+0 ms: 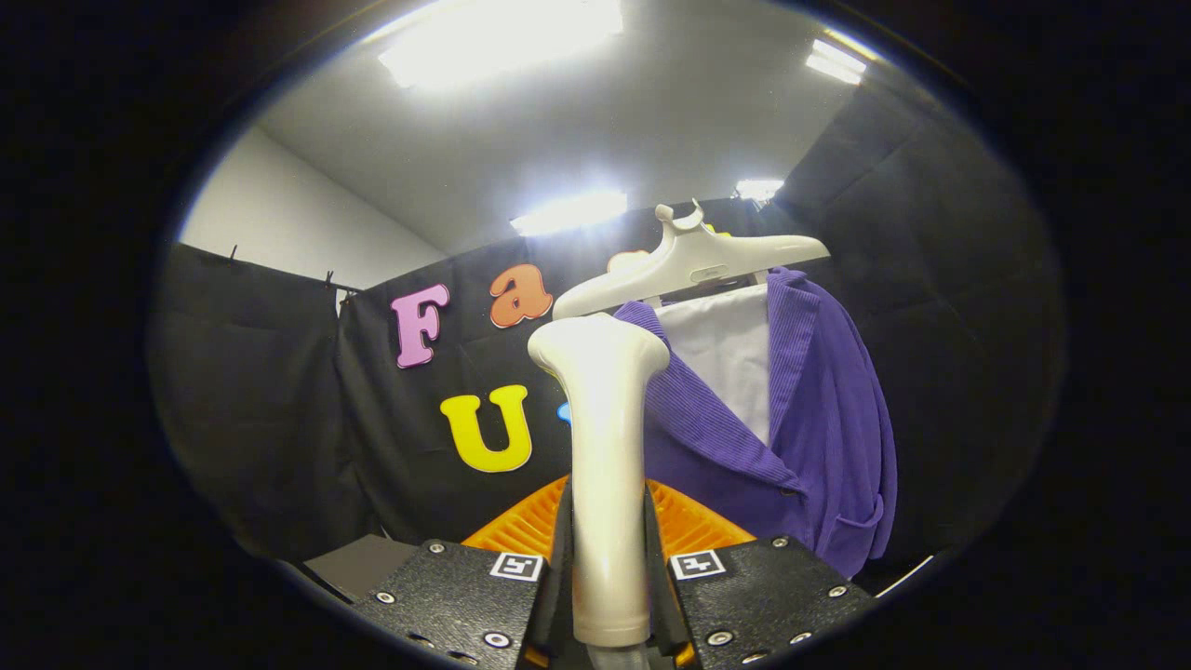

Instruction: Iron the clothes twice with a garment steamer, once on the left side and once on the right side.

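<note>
- The gripper pinches the steamer by its handle, a finger pressed on each side, so the wand stands upright between them with its head at the top.
- The cardigan hangs on a hanger just beyond the steamer and off to its right, over a white panel.
- The steamer head sits at collar height by the lapel nearer the wand; whether it touches the cloth I cannot tell, since the wand hides that spot.
- To do this pass well, I would bring the head flat against the fabric near the shoulder and draw it straight down that side in one slow stroke.
- Keep the handle squeezed firmly: the smooth wand could twist or slide in the grip if it catches on the ribbed knit.
- Press lightly, as the hanger may swing.
- An orange part sits low behind the fingers.
</note>
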Available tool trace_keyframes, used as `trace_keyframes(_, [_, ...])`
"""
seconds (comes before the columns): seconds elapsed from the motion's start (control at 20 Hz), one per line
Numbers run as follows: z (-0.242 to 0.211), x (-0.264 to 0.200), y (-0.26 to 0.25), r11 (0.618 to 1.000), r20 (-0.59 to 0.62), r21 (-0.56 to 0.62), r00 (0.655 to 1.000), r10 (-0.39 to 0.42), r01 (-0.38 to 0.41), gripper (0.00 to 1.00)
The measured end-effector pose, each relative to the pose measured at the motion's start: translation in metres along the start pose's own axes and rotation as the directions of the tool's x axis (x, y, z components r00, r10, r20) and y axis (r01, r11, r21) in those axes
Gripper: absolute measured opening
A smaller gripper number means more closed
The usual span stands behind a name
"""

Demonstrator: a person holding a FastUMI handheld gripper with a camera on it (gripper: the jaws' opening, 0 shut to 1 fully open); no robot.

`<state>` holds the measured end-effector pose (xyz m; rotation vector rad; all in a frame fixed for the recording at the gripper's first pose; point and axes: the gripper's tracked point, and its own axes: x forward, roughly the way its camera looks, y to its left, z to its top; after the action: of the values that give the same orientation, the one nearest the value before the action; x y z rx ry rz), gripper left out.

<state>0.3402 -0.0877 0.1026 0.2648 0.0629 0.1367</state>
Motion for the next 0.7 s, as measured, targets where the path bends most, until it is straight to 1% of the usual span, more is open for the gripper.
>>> trace_keyframes(0.25, [-0.01,0.021,-0.011,0.996,0.015,-0.055,0.997,-0.074,0.075,0.35])
trace_keyframes(0.7, [-0.05,0.015,-0.026,0.995,-0.075,-0.05,0.993,-0.095,0.091,0.36])
